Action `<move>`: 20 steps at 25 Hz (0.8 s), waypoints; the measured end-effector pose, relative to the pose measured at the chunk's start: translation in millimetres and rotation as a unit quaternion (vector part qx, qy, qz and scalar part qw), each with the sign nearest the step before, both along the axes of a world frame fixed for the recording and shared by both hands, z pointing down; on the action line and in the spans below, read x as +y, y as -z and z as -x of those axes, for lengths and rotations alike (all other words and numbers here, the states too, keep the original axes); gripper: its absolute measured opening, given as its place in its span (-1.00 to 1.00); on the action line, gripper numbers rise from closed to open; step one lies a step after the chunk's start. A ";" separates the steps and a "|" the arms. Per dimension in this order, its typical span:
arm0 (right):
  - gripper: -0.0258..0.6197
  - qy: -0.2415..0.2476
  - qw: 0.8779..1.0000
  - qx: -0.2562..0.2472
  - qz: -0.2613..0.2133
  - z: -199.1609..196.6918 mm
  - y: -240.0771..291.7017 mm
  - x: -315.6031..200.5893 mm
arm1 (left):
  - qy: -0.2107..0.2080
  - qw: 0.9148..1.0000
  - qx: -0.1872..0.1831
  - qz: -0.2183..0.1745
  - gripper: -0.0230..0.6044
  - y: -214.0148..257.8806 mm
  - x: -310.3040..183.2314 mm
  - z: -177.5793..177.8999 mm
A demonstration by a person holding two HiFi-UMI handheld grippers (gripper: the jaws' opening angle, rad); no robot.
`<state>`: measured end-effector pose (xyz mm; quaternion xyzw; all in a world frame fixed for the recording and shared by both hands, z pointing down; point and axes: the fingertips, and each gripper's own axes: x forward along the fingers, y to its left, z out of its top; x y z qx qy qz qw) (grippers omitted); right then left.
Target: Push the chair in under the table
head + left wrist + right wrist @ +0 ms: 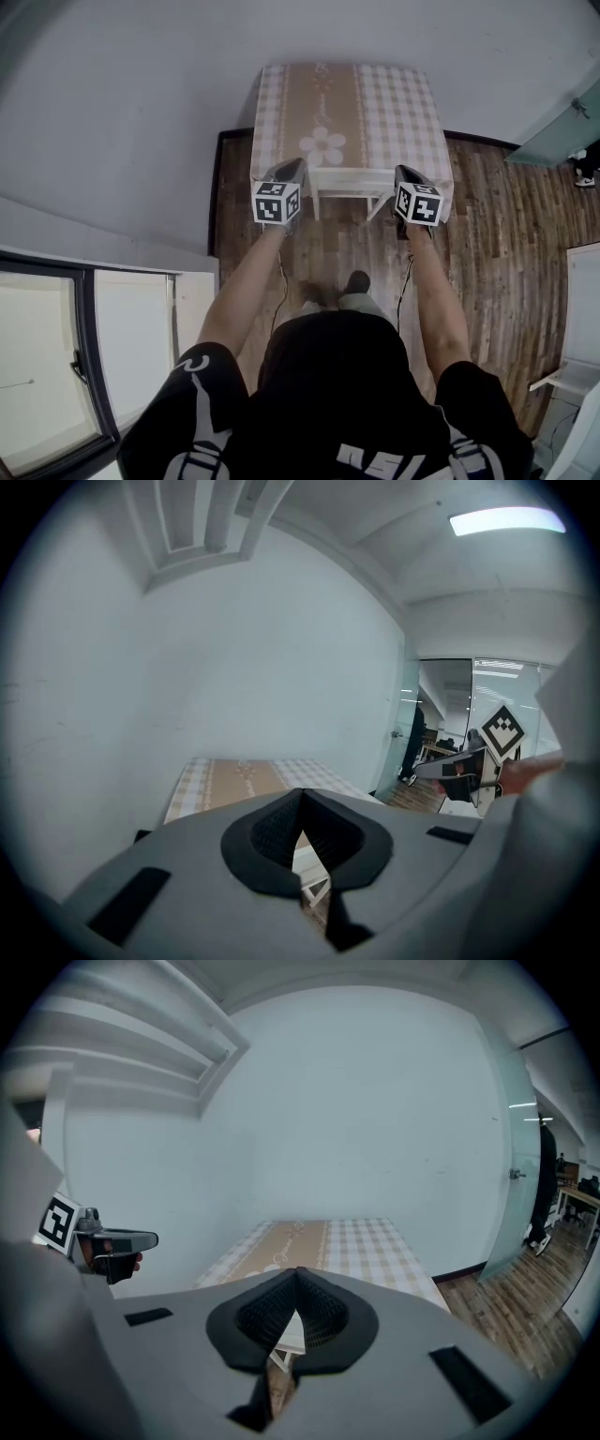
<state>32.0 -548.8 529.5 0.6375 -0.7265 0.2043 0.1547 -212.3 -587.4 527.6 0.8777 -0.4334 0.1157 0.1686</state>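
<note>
Pale wall (141, 94), wood-plank floor (497, 244), window (42, 361) at left, ceiling light strip (506, 520)

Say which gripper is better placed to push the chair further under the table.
Right, but only just. The right gripper and left gripper flank the chair, jaws shut and empty. The right one looks slightly nearer the chair's edge. Pushing with both may be steadier.

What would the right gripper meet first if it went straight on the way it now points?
Probably the checked tablecloth at its near edge: the right gripper, tongs shut, aims there. The white chair stands just beside that line; depth is unclear.
</note>
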 end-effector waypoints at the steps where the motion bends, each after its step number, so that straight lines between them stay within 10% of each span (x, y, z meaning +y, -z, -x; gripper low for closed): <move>1: -0.88 0.002 1.000 0.001 -0.002 3.7 1.5 0.8 | -0.001 1.000 0.001 0.001 -0.84 -0.6 1.8 1.2; 20: -0.88 0.049 0.999 -0.003 -0.020 -24.4 12.2 -10.8 | 0.045 0.999 -0.008 -0.005 -0.85 7.7 9.5 -27.7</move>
